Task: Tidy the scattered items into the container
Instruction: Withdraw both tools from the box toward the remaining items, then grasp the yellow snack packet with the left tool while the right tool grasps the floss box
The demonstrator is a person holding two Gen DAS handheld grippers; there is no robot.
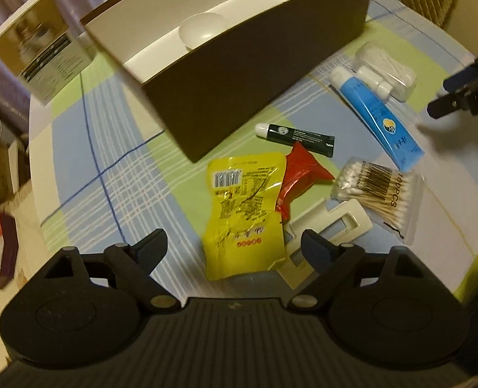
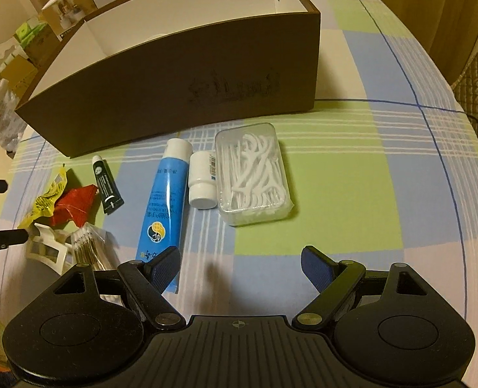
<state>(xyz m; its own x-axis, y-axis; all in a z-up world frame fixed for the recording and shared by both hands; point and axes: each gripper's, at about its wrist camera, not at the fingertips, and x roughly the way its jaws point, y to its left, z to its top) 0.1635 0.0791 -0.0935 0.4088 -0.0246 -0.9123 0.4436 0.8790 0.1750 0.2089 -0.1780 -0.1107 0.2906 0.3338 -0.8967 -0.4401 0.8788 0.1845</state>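
I had both grippers hovering with jaws spread and empty. In the left wrist view the left gripper (image 1: 234, 247) sat right over the yellow packet (image 1: 243, 213), lower centre of the frame, its long axis running up and away between the fingers, so I judged the left hand nearer. The brown box (image 1: 226, 64) lay beyond it, upper centre, with a white round object (image 1: 200, 30) inside. The right gripper (image 2: 240, 266) faced the blue tube (image 2: 164, 200) at centre left. The packet's lower edge was hidden by the gripper body.
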